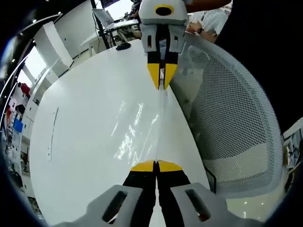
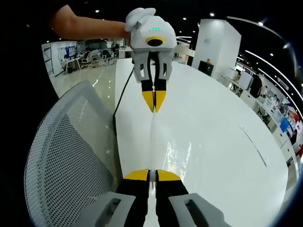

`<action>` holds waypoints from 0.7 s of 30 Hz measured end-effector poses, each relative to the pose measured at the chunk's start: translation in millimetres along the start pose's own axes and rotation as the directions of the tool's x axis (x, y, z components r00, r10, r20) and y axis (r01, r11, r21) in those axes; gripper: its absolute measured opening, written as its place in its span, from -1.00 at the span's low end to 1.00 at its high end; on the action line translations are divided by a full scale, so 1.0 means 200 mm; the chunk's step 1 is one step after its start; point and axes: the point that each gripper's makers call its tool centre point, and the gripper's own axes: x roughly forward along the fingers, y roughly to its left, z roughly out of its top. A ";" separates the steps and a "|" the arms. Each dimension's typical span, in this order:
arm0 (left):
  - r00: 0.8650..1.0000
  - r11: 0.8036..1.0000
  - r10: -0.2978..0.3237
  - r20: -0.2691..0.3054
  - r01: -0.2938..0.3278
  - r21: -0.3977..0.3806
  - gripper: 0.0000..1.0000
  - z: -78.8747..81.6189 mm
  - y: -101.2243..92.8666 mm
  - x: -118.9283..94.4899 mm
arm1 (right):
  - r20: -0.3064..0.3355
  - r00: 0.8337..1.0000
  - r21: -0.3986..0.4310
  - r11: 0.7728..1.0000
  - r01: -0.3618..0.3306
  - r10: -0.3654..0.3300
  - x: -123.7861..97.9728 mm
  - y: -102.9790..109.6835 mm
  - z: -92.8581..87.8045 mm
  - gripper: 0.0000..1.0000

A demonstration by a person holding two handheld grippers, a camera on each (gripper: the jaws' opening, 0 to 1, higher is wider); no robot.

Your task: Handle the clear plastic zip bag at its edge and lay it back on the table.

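Observation:
The clear plastic zip bag (image 1: 142, 126) is stretched taut between my two grippers above the white table (image 1: 85, 109), its film glinting. At the bottom of the left gripper view, my left gripper (image 1: 156, 166) is shut on the bag's near edge, and my right gripper (image 1: 162, 79) pinches the far edge at the top. In the right gripper view my right gripper (image 2: 152, 175) is shut on the bag (image 2: 163, 147) at the bottom. The left gripper (image 2: 154, 102), held by a hand, clamps the opposite edge over the table (image 2: 222, 142).
A white mesh chair back (image 1: 232, 123) (image 2: 66, 156) stands close against the table edge beside the bag. A laptop (image 1: 104, 19) and a dark mouse (image 1: 123, 46) lie at the far end. A black cable (image 2: 120, 101) runs along the table edge. A person sits beyond.

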 end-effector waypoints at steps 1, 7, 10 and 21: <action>1.000 1.000 0.004 0.009 -0.004 0.004 -1.00 0.02 0.00 0.00 | 0.015 1.000 -0.005 1.000 0.004 -0.004 0.00 -0.01 0.02 -0.91; 1.000 0.999 0.005 0.002 -0.005 0.034 -1.00 0.04 -0.01 0.02 | 0.040 0.999 -0.008 1.000 -0.009 0.009 -0.01 0.00 0.07 -0.79; 1.000 0.999 0.003 0.001 -0.003 0.041 -1.00 0.04 -0.02 0.02 | 0.059 0.998 0.010 1.000 -0.006 0.005 -0.02 -0.02 0.09 -0.76; 1.000 0.998 0.017 -0.003 -0.017 0.054 -1.00 0.05 -0.02 0.01 | 0.075 0.997 0.030 0.999 -0.015 0.013 -0.07 -0.05 0.13 -0.76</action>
